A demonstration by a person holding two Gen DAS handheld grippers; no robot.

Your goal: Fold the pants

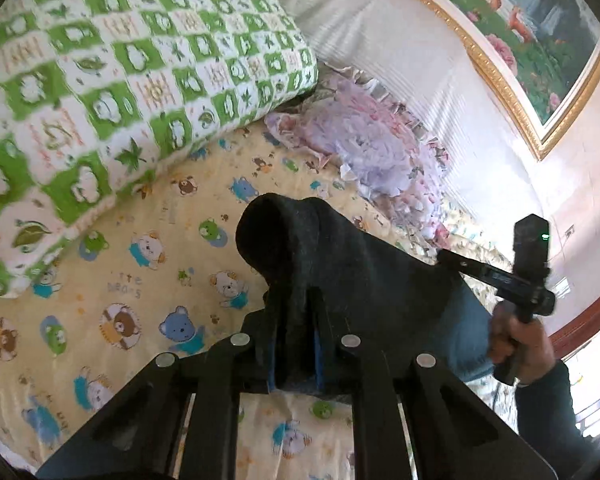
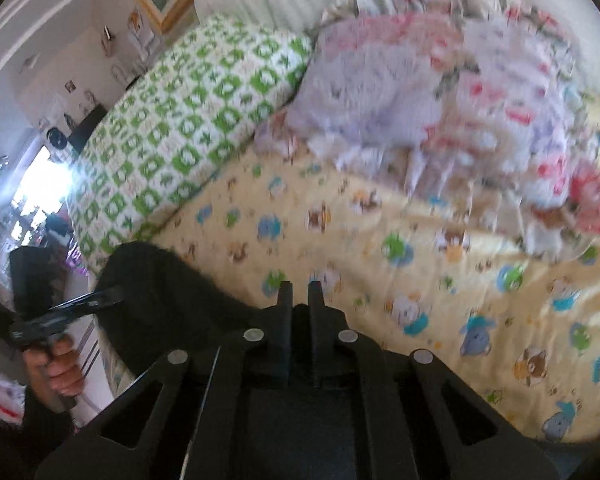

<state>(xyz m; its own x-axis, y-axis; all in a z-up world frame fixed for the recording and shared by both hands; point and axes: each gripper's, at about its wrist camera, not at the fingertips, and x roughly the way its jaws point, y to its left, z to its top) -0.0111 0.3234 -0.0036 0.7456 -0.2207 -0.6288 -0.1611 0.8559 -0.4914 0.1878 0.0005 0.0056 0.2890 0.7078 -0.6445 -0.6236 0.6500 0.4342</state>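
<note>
Pinching dark pants (image 1: 332, 264) above the bear-print sheet (image 1: 148, 272), the left gripper (image 1: 294, 300) and right gripper (image 2: 298, 292) hold both finger pairs nearly closed on the fabric.

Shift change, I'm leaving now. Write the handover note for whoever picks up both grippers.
Left gripper: shut on the dark pants, cloth bunched between its fingers.
Right gripper: shut on the same pants at the other end.
Pants hang between the two grippers above the bear-print sheet; green checked pillow and floral pillow lie behind.
Done: both ends gripped.
Left: lay flat, fold, smooth.
</note>
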